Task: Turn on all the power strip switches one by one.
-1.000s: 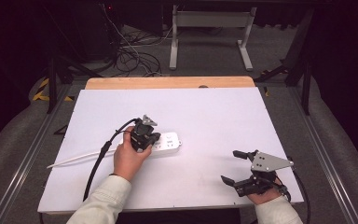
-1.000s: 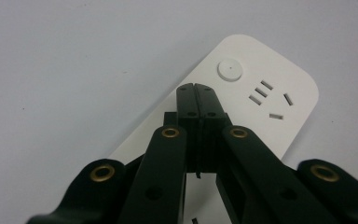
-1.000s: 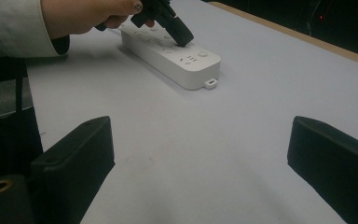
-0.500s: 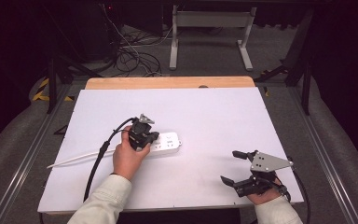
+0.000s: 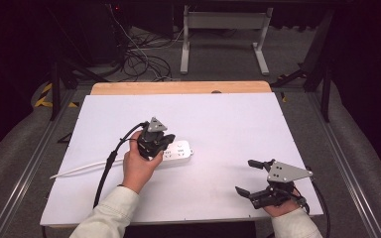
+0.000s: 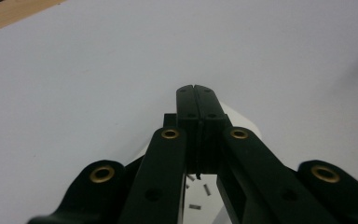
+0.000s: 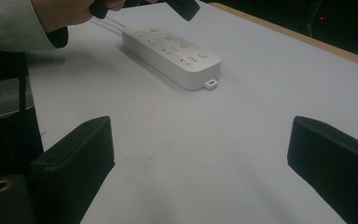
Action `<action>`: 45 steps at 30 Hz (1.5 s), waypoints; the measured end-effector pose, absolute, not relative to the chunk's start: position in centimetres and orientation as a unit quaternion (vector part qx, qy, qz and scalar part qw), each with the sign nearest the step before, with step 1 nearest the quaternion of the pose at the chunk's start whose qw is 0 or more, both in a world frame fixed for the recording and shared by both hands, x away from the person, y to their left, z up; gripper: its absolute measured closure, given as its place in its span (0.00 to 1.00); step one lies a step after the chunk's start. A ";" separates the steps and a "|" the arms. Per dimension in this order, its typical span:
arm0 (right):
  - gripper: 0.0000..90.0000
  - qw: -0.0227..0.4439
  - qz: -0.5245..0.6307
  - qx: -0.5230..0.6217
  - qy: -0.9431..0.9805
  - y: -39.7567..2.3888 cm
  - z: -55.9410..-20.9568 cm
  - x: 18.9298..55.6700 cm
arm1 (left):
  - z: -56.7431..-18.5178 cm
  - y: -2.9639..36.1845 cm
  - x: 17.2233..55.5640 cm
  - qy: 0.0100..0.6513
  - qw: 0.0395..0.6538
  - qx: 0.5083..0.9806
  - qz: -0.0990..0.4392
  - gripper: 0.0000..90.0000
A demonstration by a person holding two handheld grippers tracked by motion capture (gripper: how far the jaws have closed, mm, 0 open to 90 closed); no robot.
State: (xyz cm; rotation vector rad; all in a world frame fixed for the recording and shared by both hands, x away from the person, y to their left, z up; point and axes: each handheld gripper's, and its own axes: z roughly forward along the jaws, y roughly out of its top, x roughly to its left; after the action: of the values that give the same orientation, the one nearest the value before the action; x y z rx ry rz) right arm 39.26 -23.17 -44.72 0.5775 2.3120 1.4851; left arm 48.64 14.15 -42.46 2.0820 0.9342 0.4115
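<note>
Now the power strip (image 5: pixel 177 150) is lying flat on the white tabletop (image 5: pixel 228 119), left of centre, its white cord (image 5: pixel 79 169) trailing off to the left edge. In the right gripper view its sockets and round buttons are facing up, and nothing is plugged into it. The left hand-held gripper (image 5: pixel 162 143) is hovering just over the strip's left end, jaws pressed together and pinching nothing; compared with a second ago it is sitting slightly higher, lifting away from the strip's top. That probably means a press on a button or socket is finished, or another is being lined up. The left hand (image 5: pixel 138 166) is wrapping the tool from behind, tips angling down and forward. The right hand-held gripper (image 5: pixel 250 176) is resting near the tabletop's front right corner, well apart from the strip, jaws spread wide and empty, pointing left toward it and unmoved.
</note>
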 end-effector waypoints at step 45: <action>0.08 0.163 0.520 0.203 0.814 -23.1 -44.8 39.4 | -45.7 11.7 51.3 0.381 0.355 0.841 0.143 1.00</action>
State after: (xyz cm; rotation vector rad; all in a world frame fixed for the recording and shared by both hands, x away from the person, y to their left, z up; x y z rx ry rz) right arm 39.39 -23.14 -44.82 0.5793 2.3209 1.4831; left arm 51.28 11.70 -45.70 2.1739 0.9849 0.3702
